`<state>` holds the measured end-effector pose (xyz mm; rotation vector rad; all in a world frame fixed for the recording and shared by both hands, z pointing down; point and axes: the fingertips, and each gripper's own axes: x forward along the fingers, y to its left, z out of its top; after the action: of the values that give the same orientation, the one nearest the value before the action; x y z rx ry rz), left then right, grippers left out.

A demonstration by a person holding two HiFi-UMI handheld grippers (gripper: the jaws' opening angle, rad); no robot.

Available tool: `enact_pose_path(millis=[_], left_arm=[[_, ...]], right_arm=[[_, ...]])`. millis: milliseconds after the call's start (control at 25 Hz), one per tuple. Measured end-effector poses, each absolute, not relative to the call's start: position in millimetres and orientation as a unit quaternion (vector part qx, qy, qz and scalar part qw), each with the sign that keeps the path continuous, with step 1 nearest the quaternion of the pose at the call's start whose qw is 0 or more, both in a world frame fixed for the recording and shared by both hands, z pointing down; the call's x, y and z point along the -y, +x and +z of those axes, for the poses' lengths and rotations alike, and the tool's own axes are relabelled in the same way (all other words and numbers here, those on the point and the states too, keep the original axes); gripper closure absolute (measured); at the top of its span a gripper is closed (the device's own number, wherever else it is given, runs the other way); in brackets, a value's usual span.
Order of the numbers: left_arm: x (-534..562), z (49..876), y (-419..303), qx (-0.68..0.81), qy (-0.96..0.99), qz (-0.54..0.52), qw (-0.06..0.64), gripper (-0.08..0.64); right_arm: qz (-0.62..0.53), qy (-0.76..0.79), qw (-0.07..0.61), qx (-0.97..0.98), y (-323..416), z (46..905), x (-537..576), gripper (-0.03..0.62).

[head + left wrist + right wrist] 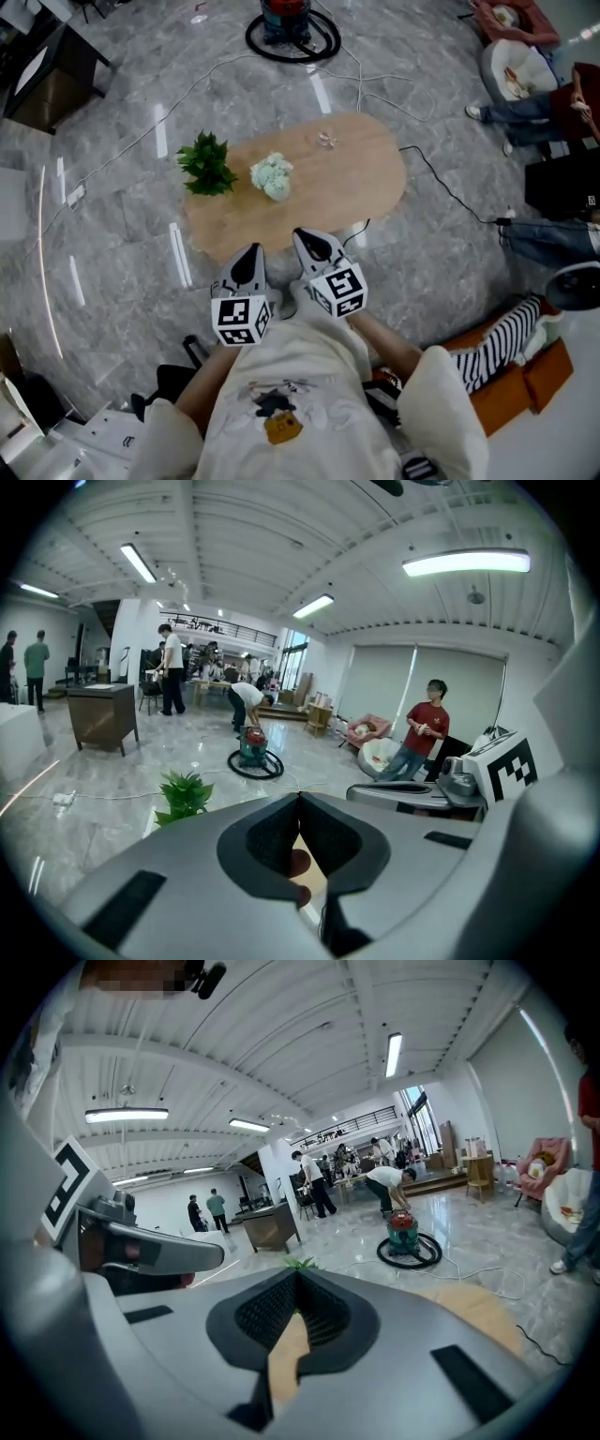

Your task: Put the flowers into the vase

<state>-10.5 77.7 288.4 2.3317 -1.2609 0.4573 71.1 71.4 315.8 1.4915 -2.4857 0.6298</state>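
Left hand-held gripper (251, 251) and right hand-held gripper (305, 236) closed, empty; flowers (272, 175): axis unclear.

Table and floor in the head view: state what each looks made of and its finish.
Table: looks like light wood or a wood-look laminate, matte; even tan colour with faint grain and no glare. Floor: looks like polished grey marble or marble-look tile; cloudy veining and bright streaks of reflected lights. The pictures cannot tell real from imitation.

Pale mint-white flowers (272, 174), dark green plant (206, 164), light wood-grain table (356, 178), grey marbled floor (112, 244)
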Motion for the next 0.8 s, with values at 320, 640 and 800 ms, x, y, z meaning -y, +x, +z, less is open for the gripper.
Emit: enact_pose_path(millis=[320, 640, 800], left_arm=[[-76.6, 244.7, -32.5, 0.475, 0.843, 0.132, 0.216, 0.551], [-83.8, 221.8, -37.3, 0.479, 0.848, 0.107, 0.201, 0.551], [-87.6, 212.9, -20.7, 0.463, 0.861, 0.102, 0.183, 0.551]], right_arm=[[0.201, 0.465, 0.074, 0.859, 48.9, 265.3, -85.0, 0.588], [0.200, 0.474, 0.027, 0.857, 27.2, 228.5, -86.7, 0.588], [0.186, 0.471, 0.015, 0.862, 19.6, 218.1, -89.8, 0.588]])
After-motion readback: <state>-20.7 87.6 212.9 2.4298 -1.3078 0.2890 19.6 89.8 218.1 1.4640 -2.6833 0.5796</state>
